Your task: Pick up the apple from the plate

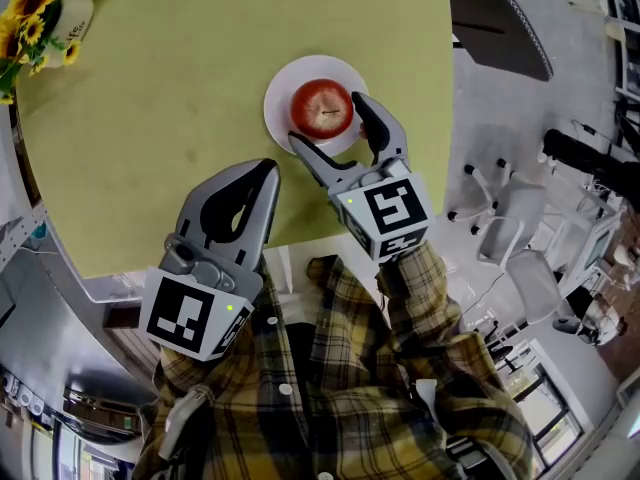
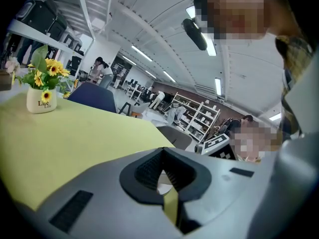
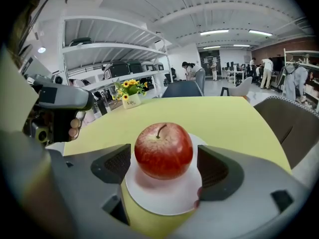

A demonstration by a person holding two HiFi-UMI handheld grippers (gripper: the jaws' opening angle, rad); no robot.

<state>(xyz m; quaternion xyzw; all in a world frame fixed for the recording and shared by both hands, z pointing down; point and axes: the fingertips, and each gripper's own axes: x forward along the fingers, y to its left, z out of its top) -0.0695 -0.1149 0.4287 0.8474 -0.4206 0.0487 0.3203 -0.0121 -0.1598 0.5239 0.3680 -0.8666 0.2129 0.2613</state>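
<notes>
A red apple (image 1: 322, 108) (image 3: 163, 151) sits upright on a small white plate (image 1: 285, 78) (image 3: 159, 200) near the right edge of the yellow-green table (image 1: 180, 88). My right gripper (image 1: 331, 125) (image 3: 165, 167) is open wide at the plate's near side. One fingertip lies beside the apple's right flank and the other over the plate's near rim; the pads stand either side of the apple without touching it. My left gripper (image 1: 262, 173) (image 2: 164, 183) is shut and holds nothing, hovering over the table's near edge to the left of the plate.
A white vase of sunflowers (image 1: 50, 13) (image 2: 42, 101) (image 3: 130, 101) stands at the table's far left. Office chairs (image 1: 510, 218) and a dark seat (image 1: 500, 18) stand off the table's right side. People and shelves fill the room beyond.
</notes>
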